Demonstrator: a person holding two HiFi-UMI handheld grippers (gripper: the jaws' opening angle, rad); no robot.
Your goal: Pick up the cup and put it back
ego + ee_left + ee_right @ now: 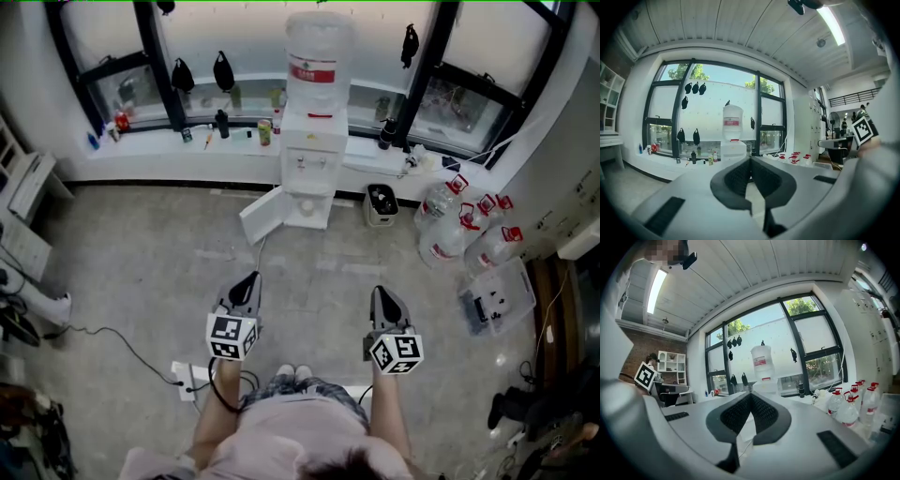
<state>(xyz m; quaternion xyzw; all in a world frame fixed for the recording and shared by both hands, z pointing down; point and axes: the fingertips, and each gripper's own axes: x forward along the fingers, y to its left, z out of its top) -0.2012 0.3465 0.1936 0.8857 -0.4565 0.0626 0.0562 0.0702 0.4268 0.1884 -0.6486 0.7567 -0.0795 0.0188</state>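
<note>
Left gripper (pixel 250 279): jaws closed fully, pads meeting at the tips, nothing held between them. Right gripper (pixel 379 292): jaws likewise brought together, nothing gripped. Both are held side by side, well apart, low over the grey floor (pixel 141 262), and are pointed toward the water dispenser (pixel 307 155), which is set against the windowsill (pixel 141 150). The dispenser is seen centred beyond the closed tips in both gripper views. An inverted water bottle (pixel 319 47) is mounted on top of it. The lower cabinet door (pixel 260 216) is swung open toward the left gripper's side. A small bin (pixel 381 204) is placed just beside the dispenser on the other side. A cluster of red-capped water jugs (pixel 450 225) is stood further along, near a clear plastic box (pixel 497 298). Small bottles and cans are lined along the sill. Cup: not resolved with certainty in any view; it cannot be told apart from the small items on the sill and at the dispenser. A power strip (pixel 187 377) is seen lying on the floor near the left arm.
</note>
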